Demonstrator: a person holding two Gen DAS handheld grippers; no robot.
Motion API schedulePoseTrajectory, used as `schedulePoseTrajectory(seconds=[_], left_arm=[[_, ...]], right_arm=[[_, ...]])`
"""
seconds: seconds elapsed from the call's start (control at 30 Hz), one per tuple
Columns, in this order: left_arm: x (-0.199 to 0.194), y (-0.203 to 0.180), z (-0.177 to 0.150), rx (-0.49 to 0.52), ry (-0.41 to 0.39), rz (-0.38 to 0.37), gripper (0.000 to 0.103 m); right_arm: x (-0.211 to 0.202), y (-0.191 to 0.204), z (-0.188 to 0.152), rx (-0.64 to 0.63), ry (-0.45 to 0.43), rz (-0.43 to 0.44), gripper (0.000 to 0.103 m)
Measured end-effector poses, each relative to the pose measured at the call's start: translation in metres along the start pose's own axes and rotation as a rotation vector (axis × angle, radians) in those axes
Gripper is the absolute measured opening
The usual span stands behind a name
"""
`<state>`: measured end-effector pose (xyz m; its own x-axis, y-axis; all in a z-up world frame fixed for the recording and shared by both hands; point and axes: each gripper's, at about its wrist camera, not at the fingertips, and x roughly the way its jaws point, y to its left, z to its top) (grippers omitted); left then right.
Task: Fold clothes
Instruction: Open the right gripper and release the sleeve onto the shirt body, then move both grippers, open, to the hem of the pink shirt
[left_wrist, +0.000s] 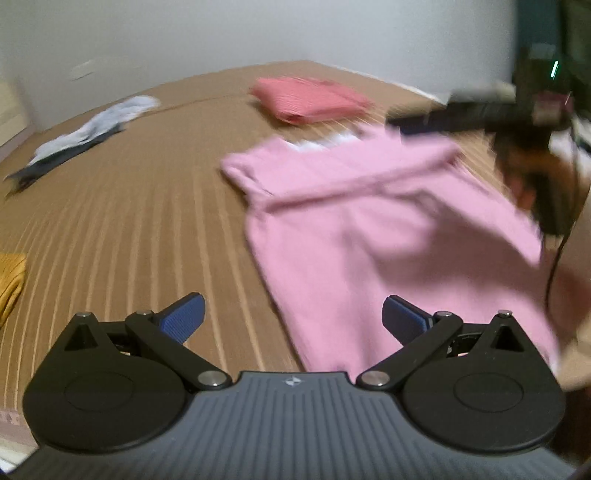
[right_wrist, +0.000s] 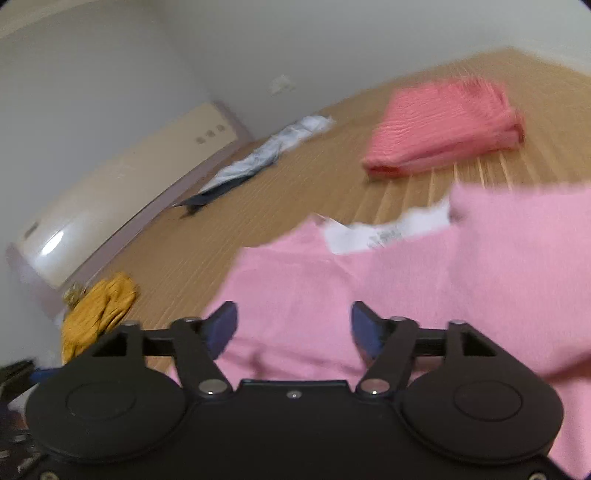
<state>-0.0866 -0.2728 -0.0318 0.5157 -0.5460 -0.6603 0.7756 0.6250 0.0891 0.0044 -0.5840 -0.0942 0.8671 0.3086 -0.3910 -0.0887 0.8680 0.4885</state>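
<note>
A pink garment (left_wrist: 369, 229) lies partly folded on the brown striped bed (left_wrist: 129, 221), a white label (right_wrist: 384, 230) showing at its collar. My left gripper (left_wrist: 291, 321) hovers open over the garment's near left edge, nothing between its blue pads (left_wrist: 184, 319). My right gripper (right_wrist: 291, 328) is open above the pink garment (right_wrist: 406, 288), empty. In the left wrist view the right gripper's body (left_wrist: 517, 110) is at the far right, blurred, beyond the garment.
A folded coral-red garment (left_wrist: 310, 98) lies farther back on the bed. A crumpled white and dark piece (left_wrist: 85, 136) sits near the far left edge. A mustard-yellow garment (right_wrist: 98, 314) lies at the left edge. The headboard (right_wrist: 110, 195) and wall bound the bed.
</note>
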Motion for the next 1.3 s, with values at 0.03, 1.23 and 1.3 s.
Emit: schedulePoseTrajectory(seconds=[0.03, 1.23, 1.3], left_arm=[[-0.003, -0.007, -0.005, 0.04, 0.013, -0.014, 0.103], [-0.035, -0.041, -0.074, 0.174, 0.105, 0.021, 0.103], [-0.036, -0.042, -0.074, 0.18, 0.105, 0.017, 0.103]], right_arm=[[-0.02, 0.012, -0.002, -0.049, -0.029, 0.023, 0.082], [-0.22, 0.053, -0.177, -0.561, 0.34, -0.616, 0.082], [-0.232, 0.055, -0.178, -0.567, 0.316, -0.606, 0.082]])
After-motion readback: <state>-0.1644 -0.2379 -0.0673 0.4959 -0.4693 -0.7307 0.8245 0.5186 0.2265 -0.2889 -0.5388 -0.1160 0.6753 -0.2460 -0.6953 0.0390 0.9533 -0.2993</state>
